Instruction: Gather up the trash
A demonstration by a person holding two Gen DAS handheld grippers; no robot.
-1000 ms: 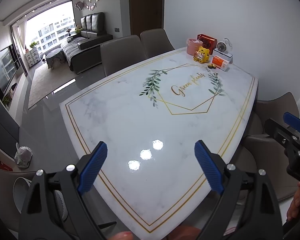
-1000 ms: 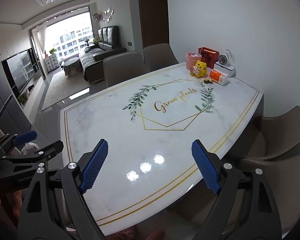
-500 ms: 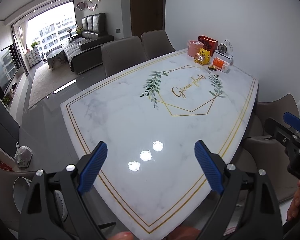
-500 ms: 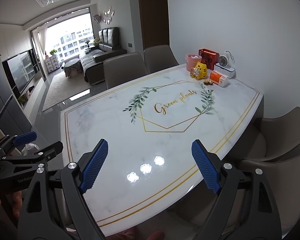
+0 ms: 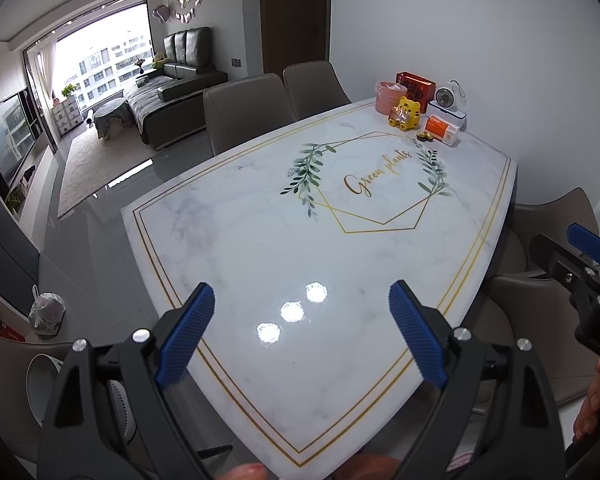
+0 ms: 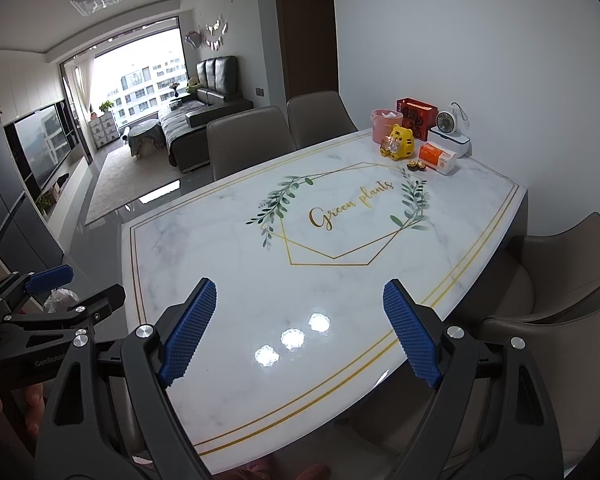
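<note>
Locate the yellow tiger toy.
Tiger toy sits at the table's far right corner in both views, between the pink tub and orange box.

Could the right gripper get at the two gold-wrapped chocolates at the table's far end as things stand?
Probably not without moving in. The right gripper hangs open over the near end of the table, and the gold-wrapped chocolates lie at the far end beside the orange box. The marble between is bare, so nothing blocks the way.

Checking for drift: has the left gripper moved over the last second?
Barely. In the left wrist view the left gripper has edged slightly left: the yellow tiger toy and table print sit marginally further right in frame than before.
</note>
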